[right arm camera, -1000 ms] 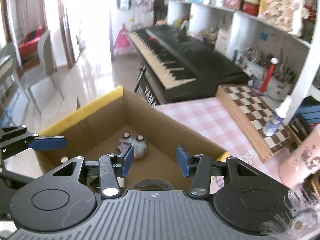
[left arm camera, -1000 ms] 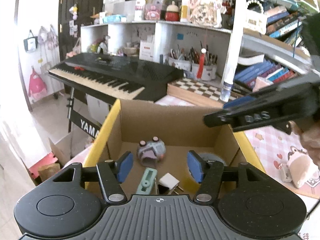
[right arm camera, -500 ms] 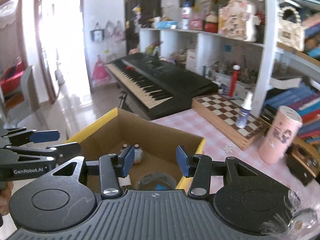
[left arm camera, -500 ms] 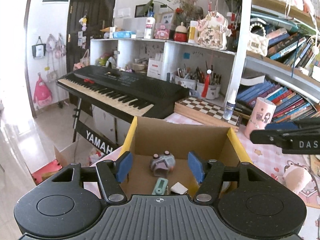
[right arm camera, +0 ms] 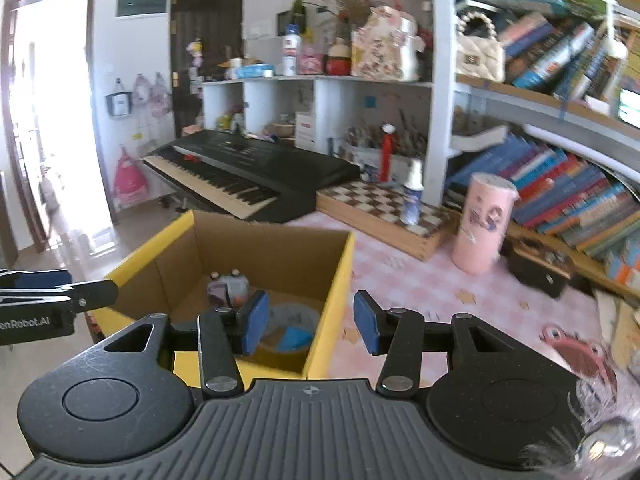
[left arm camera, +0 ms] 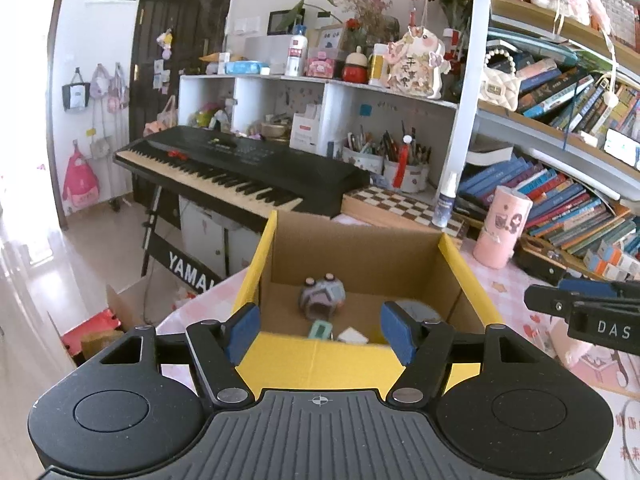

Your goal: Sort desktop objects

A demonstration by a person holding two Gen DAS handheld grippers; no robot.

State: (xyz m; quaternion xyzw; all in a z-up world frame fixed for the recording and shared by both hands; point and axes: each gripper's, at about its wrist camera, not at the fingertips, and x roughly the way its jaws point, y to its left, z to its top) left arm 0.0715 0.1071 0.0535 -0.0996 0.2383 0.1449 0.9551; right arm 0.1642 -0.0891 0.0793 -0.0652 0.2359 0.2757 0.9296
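A yellow-edged cardboard box (left arm camera: 360,354) stands on the pink checked desk (right arm camera: 440,280). Inside lie a grey-purple toy (left arm camera: 322,298), a mint green item (left arm camera: 320,329), a small white piece (left arm camera: 352,336) and a round grey object (right arm camera: 290,316) with a blue item (right arm camera: 296,338). My left gripper (left arm camera: 320,332) is open and empty, just behind the box's near wall. My right gripper (right arm camera: 306,322) is open and empty, over the box's right wall (right arm camera: 332,304). The right gripper also shows in the left wrist view (left arm camera: 580,304), to the right of the box.
A pink cylinder (right arm camera: 482,228), a chessboard (right arm camera: 380,208) and a spray bottle (right arm camera: 412,192) stand behind the box. A pink frog toy (right arm camera: 576,350) lies at the right. A black keyboard (left arm camera: 240,172) and bookshelves (left arm camera: 560,200) line the back.
Both grippers have pulled back and up from inside the box. The right gripper has swung to the right, toward the desk. Both stay open and empty.
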